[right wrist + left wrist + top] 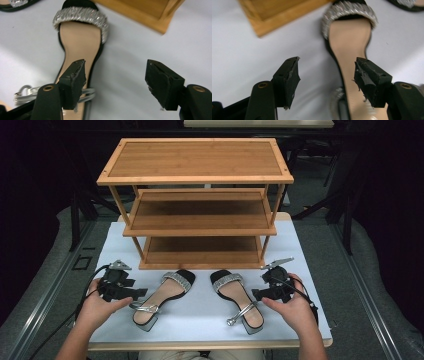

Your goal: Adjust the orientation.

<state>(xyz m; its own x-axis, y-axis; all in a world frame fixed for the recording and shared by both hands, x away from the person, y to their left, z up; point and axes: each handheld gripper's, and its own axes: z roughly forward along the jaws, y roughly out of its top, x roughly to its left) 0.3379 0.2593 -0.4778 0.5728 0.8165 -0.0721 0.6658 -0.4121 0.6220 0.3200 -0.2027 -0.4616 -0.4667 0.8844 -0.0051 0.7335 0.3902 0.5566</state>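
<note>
High view: my left gripper (134,293) gapes wide, gripping nothing, just left of the left sandal (162,297); my right gripper (260,292), equally wide and unladen, sits beside the right sandal (236,298) before the bamboo shoe rack (197,195).
</note>
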